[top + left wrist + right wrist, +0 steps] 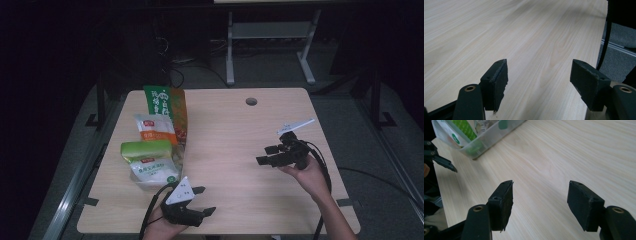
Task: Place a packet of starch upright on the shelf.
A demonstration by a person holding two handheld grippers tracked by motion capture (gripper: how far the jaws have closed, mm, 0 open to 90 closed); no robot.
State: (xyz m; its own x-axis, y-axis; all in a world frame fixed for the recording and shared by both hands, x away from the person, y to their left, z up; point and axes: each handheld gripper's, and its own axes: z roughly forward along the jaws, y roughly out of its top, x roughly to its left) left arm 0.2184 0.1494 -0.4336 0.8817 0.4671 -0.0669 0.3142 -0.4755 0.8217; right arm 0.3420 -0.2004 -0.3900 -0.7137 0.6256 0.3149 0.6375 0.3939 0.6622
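Two grippers over a mostly bare table (235,150) — both empty, jaws apart.

High view: left gripper (204,200) sits at the near edge, clear bin (150,181) of green-and-white food bags (150,155) just beyond it; right gripper (267,155) is held off near the right edge, pointing left, wide bare wood between them. Left gripper view: jaws spread, table edge just right. Right gripper view: jaws spread — bin (486,138) far ahead-left.

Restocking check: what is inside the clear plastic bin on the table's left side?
The clear plastic bin holds upright food packets: a green-topped pouch in front, a white-and-orange pouch behind it, and a tall green-and-orange bag at the back. Their lower parts and the bin's floor are hidden.
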